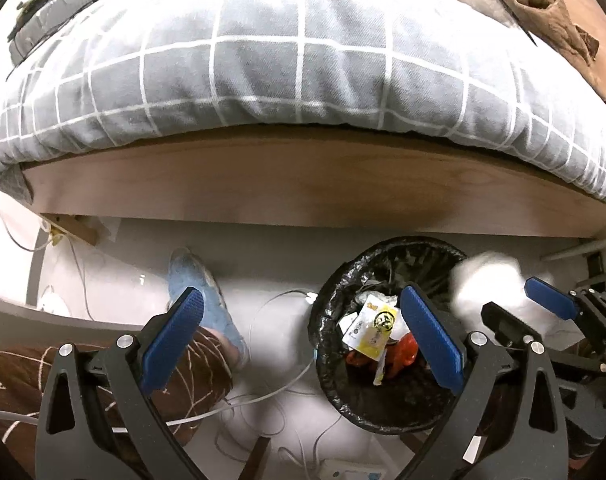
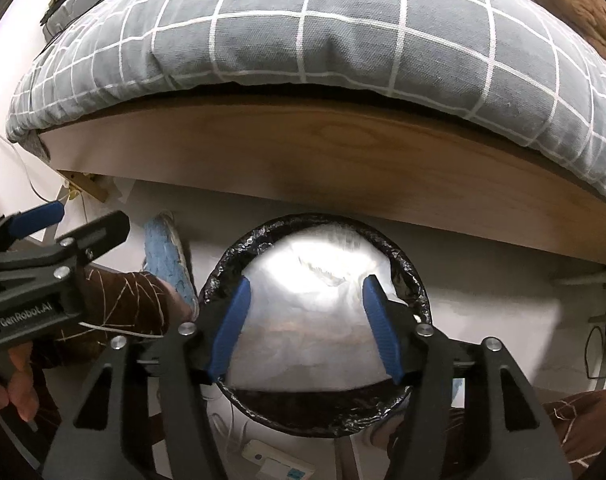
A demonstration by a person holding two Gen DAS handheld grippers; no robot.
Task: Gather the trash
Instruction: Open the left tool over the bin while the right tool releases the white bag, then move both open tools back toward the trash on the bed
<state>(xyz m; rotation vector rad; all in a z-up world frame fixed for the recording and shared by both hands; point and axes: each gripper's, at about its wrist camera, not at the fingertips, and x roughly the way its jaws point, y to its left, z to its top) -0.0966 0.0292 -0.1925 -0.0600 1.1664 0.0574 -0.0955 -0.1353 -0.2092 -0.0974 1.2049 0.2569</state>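
A round trash bin with a black liner (image 1: 331,300) stands on the pale floor below the bed; inside lie wrappers and red scraps (image 1: 377,328). My left gripper (image 1: 307,336) is open and empty, its right finger over the bin. My right gripper (image 2: 307,320) hangs directly above the bin rim (image 2: 219,276). A white crumpled tissue (image 2: 315,300) sits between its jaws, blurred, and fills the bin mouth. It also shows in the left wrist view (image 1: 491,288) at the right gripper's tips (image 1: 519,300). I cannot tell whether the fingers still press it.
A bed with a grey checked duvet (image 1: 303,60) and wooden side board (image 1: 303,184) overhangs behind the bin. A blue slipper (image 1: 199,292) and a brown-trousered leg (image 1: 199,368) are left of the bin. White cables (image 1: 271,396) and a power strip (image 2: 279,466) lie on the floor.
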